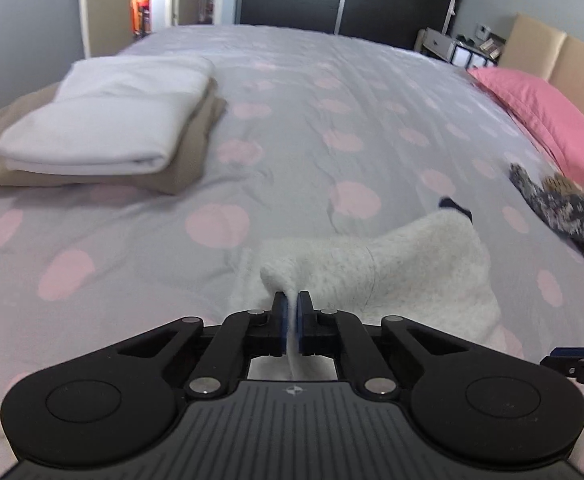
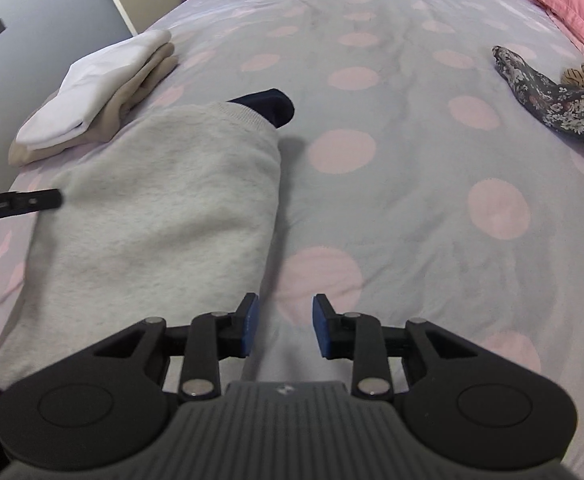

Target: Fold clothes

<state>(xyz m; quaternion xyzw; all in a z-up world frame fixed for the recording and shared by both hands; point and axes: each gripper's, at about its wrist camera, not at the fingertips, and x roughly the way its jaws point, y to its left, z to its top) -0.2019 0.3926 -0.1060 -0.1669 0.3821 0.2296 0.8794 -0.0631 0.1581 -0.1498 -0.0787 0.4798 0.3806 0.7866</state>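
Lying near the front edge of the bed: the sweatshirt, with a dark garment poking out from under its far end. Sitting behind and left of it: a folded stack. Resting well apart on the right: a patterned garment, with the pillow lying behind it.

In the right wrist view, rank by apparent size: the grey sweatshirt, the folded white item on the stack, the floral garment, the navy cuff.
Largest to smallest:
1. grey sweatshirt, though it lies nearest the camera
2. folded white item
3. floral garment, cut off by the frame edge, so its place against the white item is unsure
4. navy cuff
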